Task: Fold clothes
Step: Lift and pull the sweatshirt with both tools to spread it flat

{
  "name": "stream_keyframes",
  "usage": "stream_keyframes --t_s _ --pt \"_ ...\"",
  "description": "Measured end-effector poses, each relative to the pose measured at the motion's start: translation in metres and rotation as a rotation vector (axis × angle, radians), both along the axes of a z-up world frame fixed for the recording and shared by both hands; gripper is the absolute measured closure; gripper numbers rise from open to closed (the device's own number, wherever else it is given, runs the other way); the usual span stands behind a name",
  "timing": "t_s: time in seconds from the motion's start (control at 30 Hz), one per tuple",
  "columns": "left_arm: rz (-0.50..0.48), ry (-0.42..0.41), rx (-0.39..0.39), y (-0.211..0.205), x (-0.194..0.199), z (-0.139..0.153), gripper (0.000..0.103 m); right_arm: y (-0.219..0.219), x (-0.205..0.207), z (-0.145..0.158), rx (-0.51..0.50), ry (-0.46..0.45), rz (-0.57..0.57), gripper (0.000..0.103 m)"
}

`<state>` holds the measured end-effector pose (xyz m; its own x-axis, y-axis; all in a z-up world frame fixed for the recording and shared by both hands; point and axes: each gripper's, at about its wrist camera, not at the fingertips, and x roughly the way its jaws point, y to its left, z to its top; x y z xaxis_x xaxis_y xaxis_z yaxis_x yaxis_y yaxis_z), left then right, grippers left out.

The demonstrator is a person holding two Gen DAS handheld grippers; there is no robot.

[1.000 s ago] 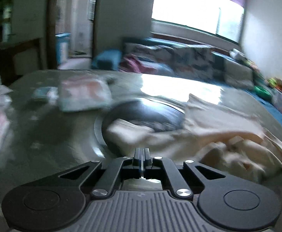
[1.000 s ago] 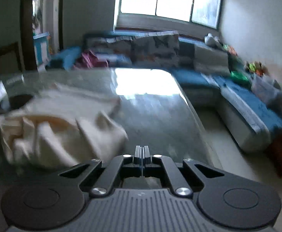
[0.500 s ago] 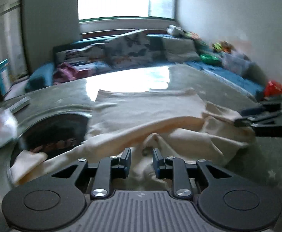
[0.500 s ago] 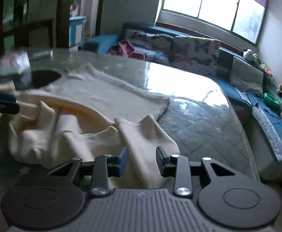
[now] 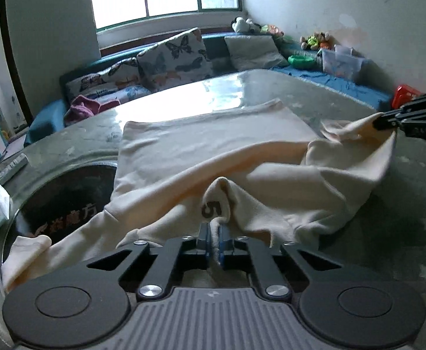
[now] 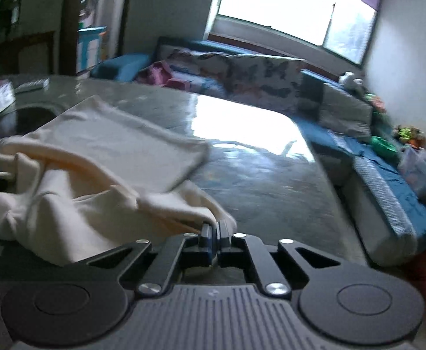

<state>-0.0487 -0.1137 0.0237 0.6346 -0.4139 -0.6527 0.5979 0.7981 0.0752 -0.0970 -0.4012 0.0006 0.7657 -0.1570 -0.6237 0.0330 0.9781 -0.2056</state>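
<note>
The left black two-finger gripper (image 5: pixel 214 233) is clamped on a fold of the cream cotton garment (image 5: pixel 207 151) marked with a dark "5", and the cloth spreads ahead of it across the glossy grey-green table (image 5: pixel 402 218), its far half lying flat. The right black two-finger gripper (image 6: pixel 215 232) pinches another edge of the same cream garment (image 6: pixel 102 151), which bunches ahead and to its left, while the blue sofa with butterfly-print cushions (image 6: pixel 242 67) sits well beyond the table
</note>
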Motion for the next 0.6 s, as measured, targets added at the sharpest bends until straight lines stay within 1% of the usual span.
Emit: stream_keyframes --t_s 0.13,0.27,0.33,0.37,0.43,0.47,0.53,0.57,0.6 --pt "-0.009 0.012 -0.046 0.01 -0.012 0.011 0.098 -0.021 -0.027 0.012 0.003 -0.052 -0.085 0.101" --pt "-0.07 0.027 -0.079 0.019 -0.04 0.023 0.098 -0.04 -0.058 0.019 0.017 -0.086 -0.174 0.101" --pt "-0.102 0.046 -0.078 0.019 -0.053 0.021 0.098 -0.047 -0.067 0.014 0.017 -0.072 -0.21 0.101" --pt "-0.118 0.056 -0.078 0.018 -0.059 0.02 0.098 -0.054 -0.071 0.006 0.03 -0.049 -0.238 0.101" --pt "-0.159 0.101 -0.078 0.015 -0.068 0.014 0.097 -0.061 -0.072 -0.004 0.042 0.0 -0.265 0.1" --pt "-0.171 0.106 -0.07 0.012 -0.072 0.012 0.097 -0.065 -0.073 -0.01 0.049 0.023 -0.282 0.099" --pt "-0.196 0.113 -0.059 0.01 -0.077 0.011 0.096 -0.067 -0.076 -0.011 0.049 0.032 -0.296 0.094" --pt "-0.205 0.114 -0.063 0.01 -0.078 0.013 0.093 -0.067 -0.078 -0.01 0.048 0.031 -0.303 0.09" --pt "-0.208 0.105 -0.082 0.012 -0.077 0.019 0.093 -0.065 -0.08 -0.006 0.042 0.021 -0.295 0.089"
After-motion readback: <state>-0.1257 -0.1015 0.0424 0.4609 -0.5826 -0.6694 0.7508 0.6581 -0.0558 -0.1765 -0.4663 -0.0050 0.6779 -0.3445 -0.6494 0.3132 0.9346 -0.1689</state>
